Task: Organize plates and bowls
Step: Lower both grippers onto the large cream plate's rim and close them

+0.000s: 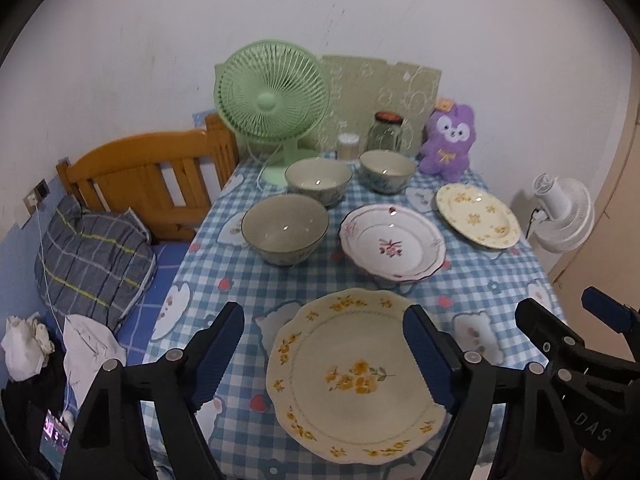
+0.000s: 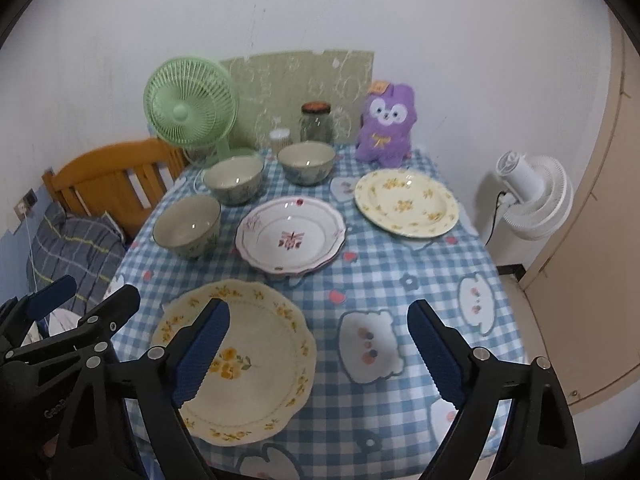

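Your left gripper (image 1: 324, 354) hangs over the near edge of the table (image 2: 400, 280) with its jaws spread and nothing between the blue pads; below it lies the near yellow-flowered plate (image 1: 356, 380), flat on the blue checked tablecloth (image 1: 472, 280), and the pads do not touch it. Your right gripper (image 2: 320, 354) is released as well, its jaws wide apart over bare cloth just to the right of that same plate; its left finger (image 2: 202, 354) overlaps the plate in the right wrist view, but whether it touches the plate cannot be determined. Neither gripper holds anything. Beyond the near plate, at the middle of the table, sits the pink-flowered plate (image 1: 394, 242); a second rim shows under it, so it appears to rest on another plate of the same kind. A second yellow-flowered plate (image 1: 478, 216) lies farther back on the right, apart from the others. Three bowls stand upright and empty on the left half: the near bowl (image 1: 285, 228) just beside the pink-flowered plate, the middle bowl (image 1: 319, 180) behind it, and the far bowl (image 1: 387, 170) to the right of the middle one. Along the back edge stand a green desk fan (image 1: 272, 100), a small lidded container (image 1: 349, 146), a glass jar (image 1: 386, 130) and a purple plush toy (image 1: 448, 142). A white fan (image 1: 564, 212) is mounted off the right side of the table, and a wooden headboard (image 1: 148, 176) with a plaid pillow (image 1: 92, 264) lies to the left.
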The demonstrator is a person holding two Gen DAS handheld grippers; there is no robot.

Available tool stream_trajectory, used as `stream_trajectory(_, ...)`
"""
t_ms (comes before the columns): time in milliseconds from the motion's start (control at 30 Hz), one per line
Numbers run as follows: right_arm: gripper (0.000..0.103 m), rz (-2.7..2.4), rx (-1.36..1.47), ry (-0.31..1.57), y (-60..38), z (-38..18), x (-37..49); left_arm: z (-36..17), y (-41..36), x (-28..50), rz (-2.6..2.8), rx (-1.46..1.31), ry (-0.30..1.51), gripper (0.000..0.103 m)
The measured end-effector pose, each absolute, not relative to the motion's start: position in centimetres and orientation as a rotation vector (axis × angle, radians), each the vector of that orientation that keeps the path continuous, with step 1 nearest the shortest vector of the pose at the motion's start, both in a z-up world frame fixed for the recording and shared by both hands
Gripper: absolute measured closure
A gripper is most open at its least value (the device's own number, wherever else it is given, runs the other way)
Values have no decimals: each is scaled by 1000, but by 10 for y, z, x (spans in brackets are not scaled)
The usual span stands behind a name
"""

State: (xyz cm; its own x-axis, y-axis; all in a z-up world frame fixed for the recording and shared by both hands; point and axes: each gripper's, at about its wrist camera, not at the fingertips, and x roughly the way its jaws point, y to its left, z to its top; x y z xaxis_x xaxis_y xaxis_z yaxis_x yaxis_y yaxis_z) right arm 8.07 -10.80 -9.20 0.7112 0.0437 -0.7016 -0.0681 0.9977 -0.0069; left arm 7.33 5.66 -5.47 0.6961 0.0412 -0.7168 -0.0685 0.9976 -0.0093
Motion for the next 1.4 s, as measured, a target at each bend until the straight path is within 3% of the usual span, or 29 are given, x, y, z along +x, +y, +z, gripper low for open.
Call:
stream_trajectory(900,20,14,-17,970,-75,-217,141,-182,89,129,74,-76,1029,32)
stream_trajectory(1267,23,79,4,1021,-84,-241,153,-202,85,136,153,-69,1066,39)
stream_trajectory(1400,33,110,14,1048,-88,-249,157,-202,79,134,172,-66,1064,39)
